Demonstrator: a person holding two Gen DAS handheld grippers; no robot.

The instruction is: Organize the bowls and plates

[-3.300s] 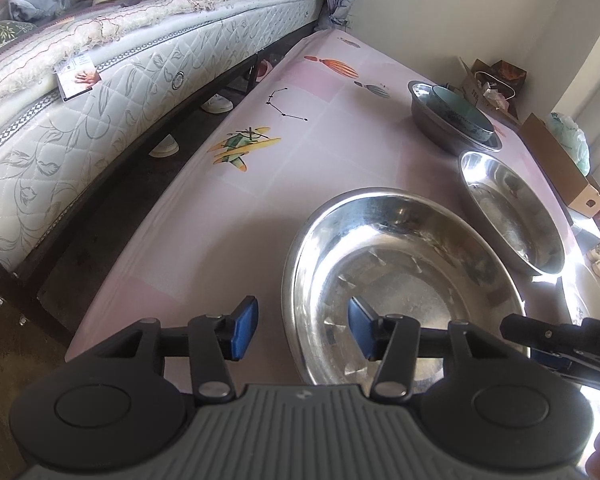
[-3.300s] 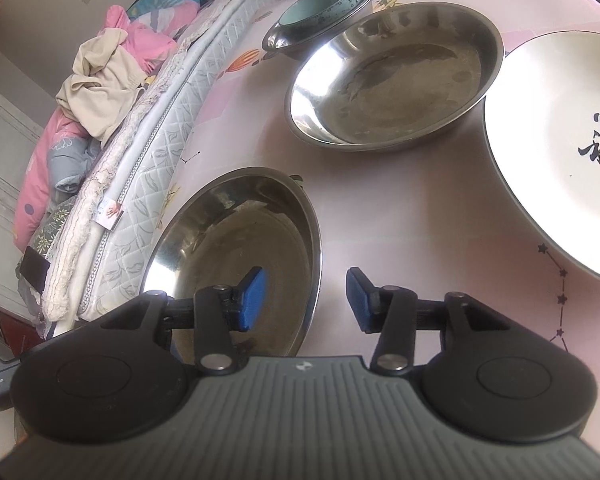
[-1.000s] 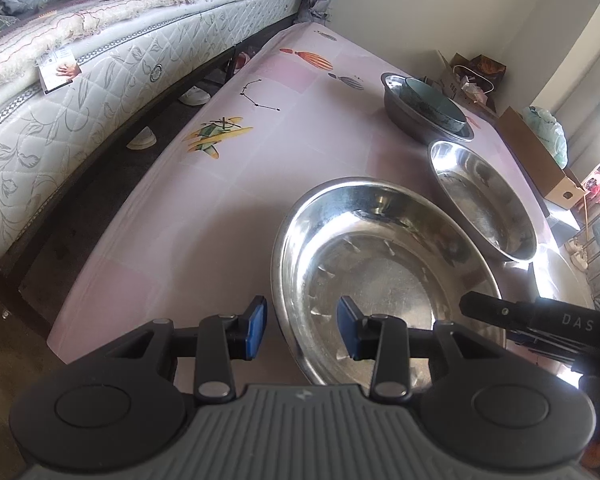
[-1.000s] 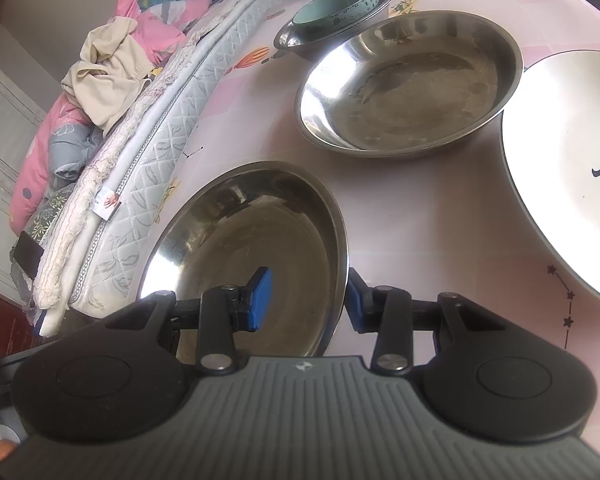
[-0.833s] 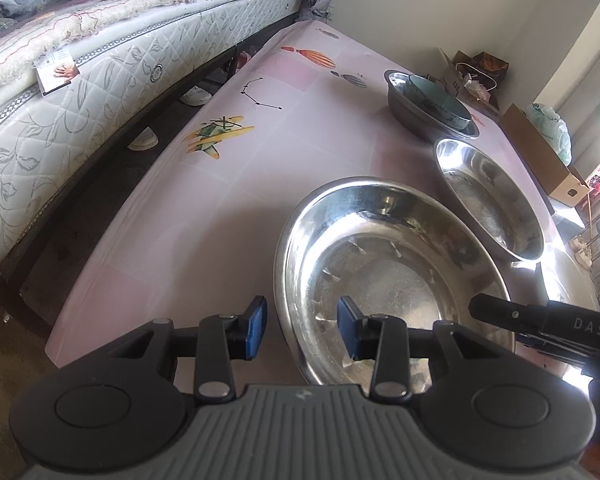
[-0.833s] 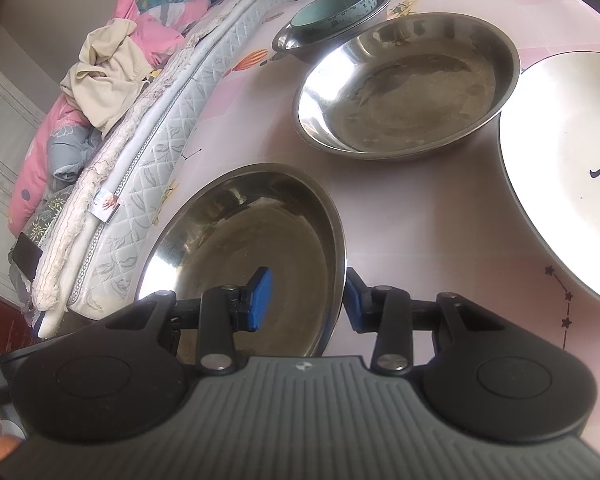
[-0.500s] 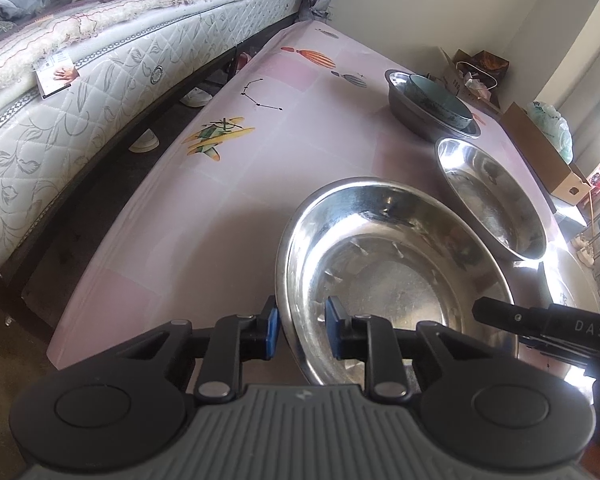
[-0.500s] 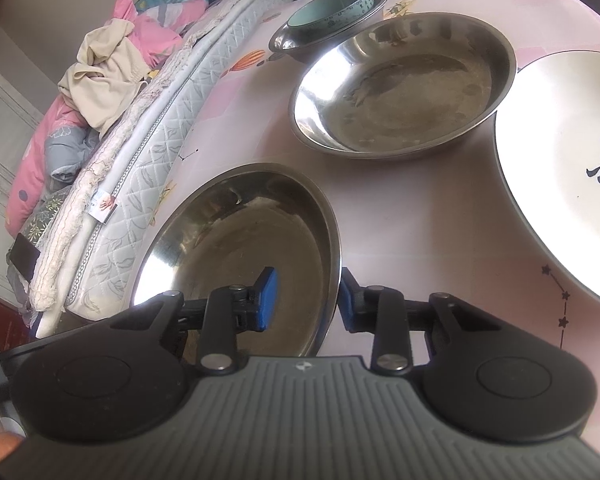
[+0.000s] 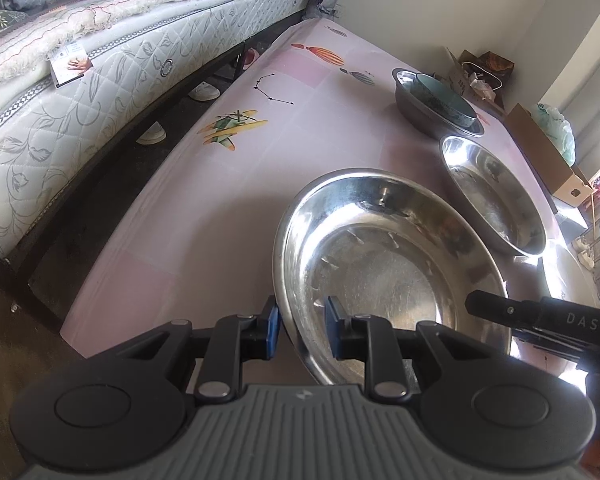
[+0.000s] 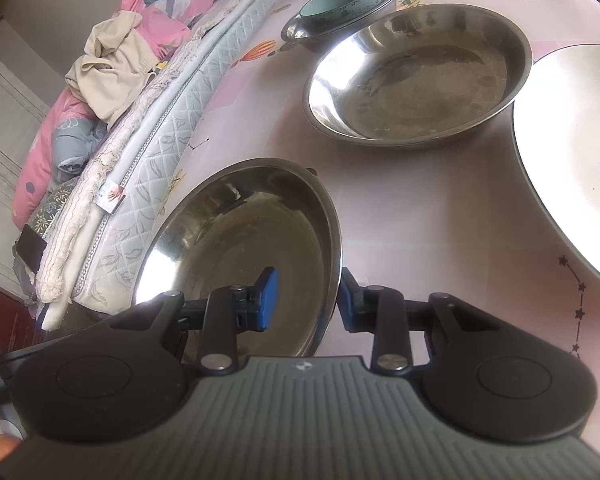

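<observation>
Here both grippers' blue-padded jaws straddle the round, shiny steel bowl point(image 9: 384, 264) rim.

My table point(image 9: 228, 208) carries a pink cloth printed with constellation lines and cartoon motifs; a mattress lies alongside its left edge. Directly on the cloth I count four items: the near steel basin point(image 9: 384, 264), a second steel basin point(image 10: 420, 76) just beyond it and apart from it, a small steel bowl point(image 10: 300, 34) at the far end with a teal ceramic bowl point(image 10: 344, 2) nested in it, and a white plate point(image 10: 572, 152) with black calligraphy at my right. The second basin's rim sits very close to the plate and to the small bowl; contact not resolvable.
</observation>
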